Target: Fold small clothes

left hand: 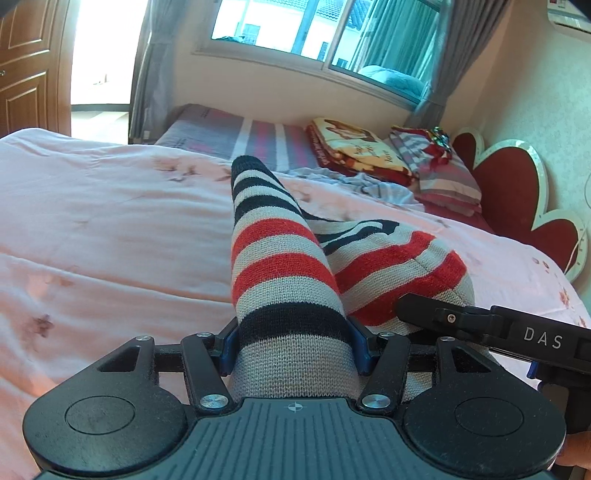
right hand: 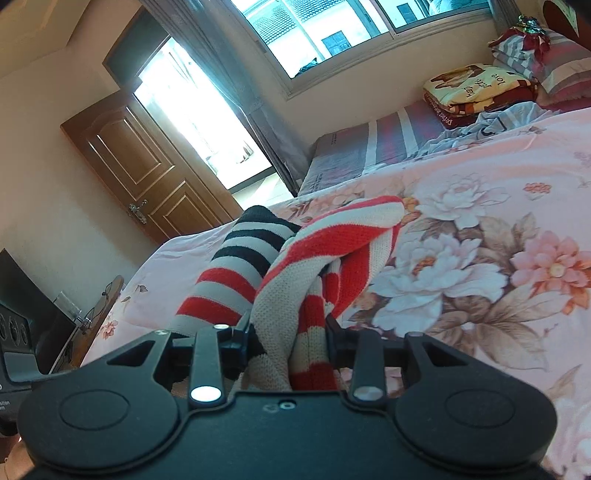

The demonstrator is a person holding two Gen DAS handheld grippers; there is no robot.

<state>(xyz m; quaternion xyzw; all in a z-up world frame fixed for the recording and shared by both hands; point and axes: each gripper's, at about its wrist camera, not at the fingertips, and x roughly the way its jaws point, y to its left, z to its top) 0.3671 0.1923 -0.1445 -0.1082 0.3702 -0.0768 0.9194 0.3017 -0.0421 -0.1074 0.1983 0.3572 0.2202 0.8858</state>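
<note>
Both grippers, left (left hand: 293, 345) and right (right hand: 286, 345), clamp the striped knit (left hand: 280, 266); they should keep it taut, lower evenly onto the quilt (left hand: 110, 221).

Landmark: window (left hand: 317, 33)
Below window: striped mattress (left hand: 258, 138)
Right of mattress: folded blanket (left hand: 354, 147), striped pillow (left hand: 439, 170)
Left of window: brown door (right hand: 147, 166)
Foreground: pink floral quilt (right hand: 480, 229)

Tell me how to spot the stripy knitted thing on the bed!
Find the big bed with the pink flowery quilt. In the middle lies the striped knit garment, pinched by two black grippers. Unlike the folded blankets near the window, it has red, grey and black bands.
</note>
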